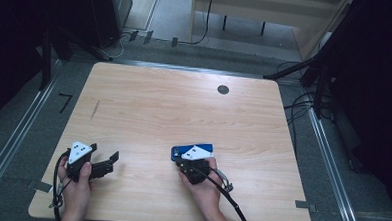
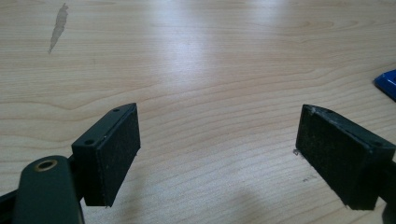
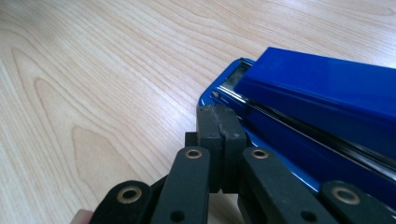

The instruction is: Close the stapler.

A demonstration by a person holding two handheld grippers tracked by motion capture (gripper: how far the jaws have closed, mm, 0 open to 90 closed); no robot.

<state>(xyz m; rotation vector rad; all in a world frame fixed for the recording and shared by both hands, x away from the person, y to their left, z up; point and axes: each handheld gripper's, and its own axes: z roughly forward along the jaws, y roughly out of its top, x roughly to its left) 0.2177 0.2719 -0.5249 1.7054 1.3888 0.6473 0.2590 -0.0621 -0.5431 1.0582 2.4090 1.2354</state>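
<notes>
- High view: we see the blue stapler [image 1: 192, 151] lying flat on the pale wood-grain tabletop [image 1: 184, 105], toward five o'clock of its centre. The right gripper [image 1: 190, 163] sits against the stapler's near side; the left gripper [image 1: 101, 165] rests well apart at eight o'clock.
- Left gripper view: our fingers [image 2: 112, 149] stand wide with only bare tabletop between them; a blue corner shows at three o'clock.
- Right gripper view: our fingers [image 3: 219, 135] are pressed together, holding nothing, their tips beside the glossy, boxy stapler [image 3: 322, 88] with its metal rail. We judge nothing is grasped yet; any gripping remains to do.
</notes>
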